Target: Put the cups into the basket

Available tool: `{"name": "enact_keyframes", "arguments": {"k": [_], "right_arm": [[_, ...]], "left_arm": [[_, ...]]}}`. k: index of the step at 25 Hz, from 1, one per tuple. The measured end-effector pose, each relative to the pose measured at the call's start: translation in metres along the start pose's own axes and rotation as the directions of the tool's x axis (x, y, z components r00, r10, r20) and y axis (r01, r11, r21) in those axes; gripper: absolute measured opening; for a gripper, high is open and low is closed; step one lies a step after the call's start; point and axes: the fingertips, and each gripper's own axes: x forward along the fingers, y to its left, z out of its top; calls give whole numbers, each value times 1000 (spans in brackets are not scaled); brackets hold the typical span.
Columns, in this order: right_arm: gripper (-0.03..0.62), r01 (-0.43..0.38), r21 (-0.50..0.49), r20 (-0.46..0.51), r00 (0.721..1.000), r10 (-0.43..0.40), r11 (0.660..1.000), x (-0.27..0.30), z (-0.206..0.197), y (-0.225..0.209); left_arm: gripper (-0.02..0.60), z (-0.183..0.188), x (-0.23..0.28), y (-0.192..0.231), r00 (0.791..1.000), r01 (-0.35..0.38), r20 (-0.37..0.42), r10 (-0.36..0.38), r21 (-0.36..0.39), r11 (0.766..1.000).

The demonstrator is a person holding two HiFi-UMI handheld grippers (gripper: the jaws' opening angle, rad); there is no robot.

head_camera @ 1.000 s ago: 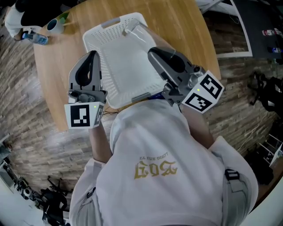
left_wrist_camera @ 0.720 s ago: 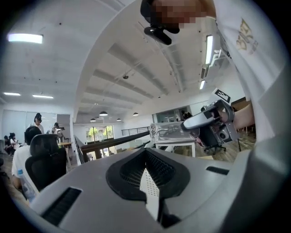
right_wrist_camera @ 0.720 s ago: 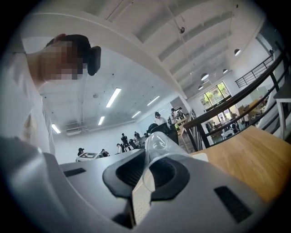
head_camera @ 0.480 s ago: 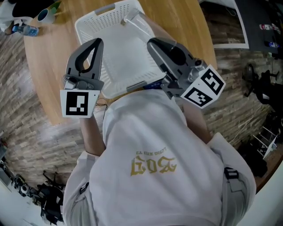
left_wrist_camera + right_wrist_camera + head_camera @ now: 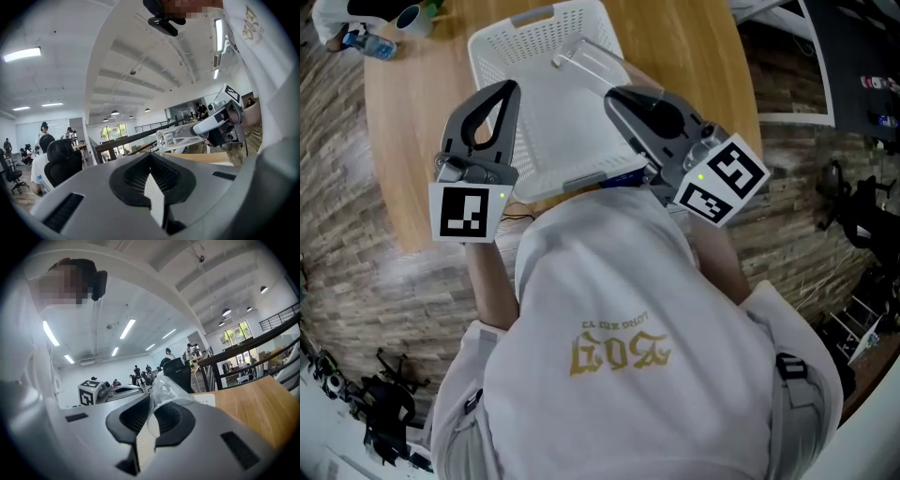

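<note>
The right gripper (image 5: 617, 96) clamps a clear cup (image 5: 592, 64) that juts ahead of its jaws over the basket (image 5: 502, 56) (the left gripper (image 5: 508, 89) alongside is closed on nothing), and so thin a hold could let it slip early

Not much to read here tbh, just a gold print (image 5: 621, 344) on the back of the person's white sweatshirt, upside down and too small to make out, while the left marker cube (image 5: 469, 212) and right marker cube (image 5: 719, 180) carry only black-and-white square patterns.
</note>
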Motion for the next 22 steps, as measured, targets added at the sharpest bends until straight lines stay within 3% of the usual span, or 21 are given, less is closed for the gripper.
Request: {"name": "enact_keyframes", "arguments": {"k": [7,13,22], "right_arm": [[32,17,-59,-81,997,-22,998,5,-15,-6],[32,47,-195,-190,978,-85,980,12,-28,-9],[32,29,-329,-325,935,-142,944,22,-50,-15]], "left_arm": [[5,-15,4,0,998,-1,-64,2,10,1000],[5,-33,18,-7,987,53,-148,-55,-19,998],[5,-56,33,-21,953,126,-287,-92,103,987]]}}
